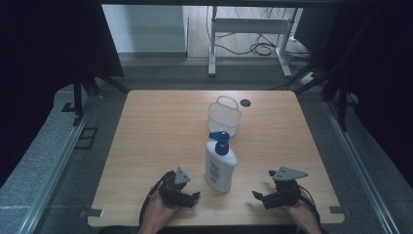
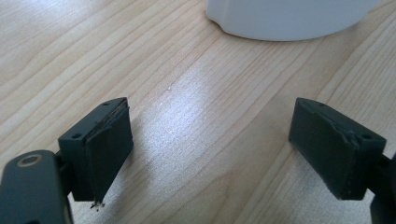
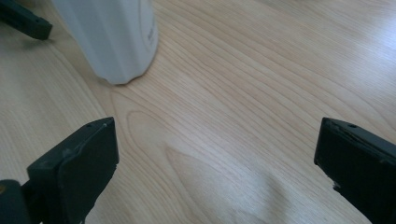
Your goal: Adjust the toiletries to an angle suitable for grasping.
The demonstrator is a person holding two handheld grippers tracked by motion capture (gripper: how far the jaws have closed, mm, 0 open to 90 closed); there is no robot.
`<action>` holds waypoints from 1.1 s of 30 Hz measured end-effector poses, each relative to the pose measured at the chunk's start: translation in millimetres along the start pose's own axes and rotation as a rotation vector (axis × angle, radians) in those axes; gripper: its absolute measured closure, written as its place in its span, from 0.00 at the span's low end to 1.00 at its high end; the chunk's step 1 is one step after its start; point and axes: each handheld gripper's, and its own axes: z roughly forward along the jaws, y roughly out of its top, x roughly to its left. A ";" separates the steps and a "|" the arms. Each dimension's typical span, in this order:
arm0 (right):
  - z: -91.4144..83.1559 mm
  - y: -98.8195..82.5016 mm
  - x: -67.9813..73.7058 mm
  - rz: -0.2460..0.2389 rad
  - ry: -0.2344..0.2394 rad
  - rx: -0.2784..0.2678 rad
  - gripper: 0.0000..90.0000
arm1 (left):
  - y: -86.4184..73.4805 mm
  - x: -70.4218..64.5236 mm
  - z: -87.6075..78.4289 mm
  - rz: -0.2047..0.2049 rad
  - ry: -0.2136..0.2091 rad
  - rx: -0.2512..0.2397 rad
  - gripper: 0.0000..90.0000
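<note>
We see a wooden table (image 1: pixel 160 126). A white bottle (image 1: pixel 220 166) stands on it, near the front, between our two grippers, with a basket (image 1: pixel 224 116) just behind. Our left gripper (image 1: pixel 187 197) and right gripper (image 1: pixel 259 196) gape wide, holding nothing.

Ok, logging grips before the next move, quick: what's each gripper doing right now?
Left gripper: open, nothing between the jaws, bottle just ahead.
Right gripper: open, holding nothing.
</note>
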 end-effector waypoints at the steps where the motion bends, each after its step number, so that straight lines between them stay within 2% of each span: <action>1: 0.4 1.0 0.9 -0.003 0.003 0.000 0.00 | -0.5 0.6 -0.1 0.001 0.000 -0.003 0.14; 8: 0.2 10.2 6.4 -0.008 0.031 -0.021 0.00 | -5.7 2.1 0.3 0.010 -0.004 -0.041 0.13; 18: -0.2 25.9 16.0 -0.039 0.053 -0.048 0.00 | -6.0 2.1 0.2 0.009 -0.002 -0.042 0.13; 23: 2.2 35.2 23.3 -0.051 0.081 -0.050 0.00 | -6.0 1.6 0.3 0.004 -0.001 -0.042 0.13; 33: 4.8 58.5 32.2 -0.023 0.113 -0.073 0.00 | -5.8 0.7 0.6 -0.004 0.005 -0.043 0.13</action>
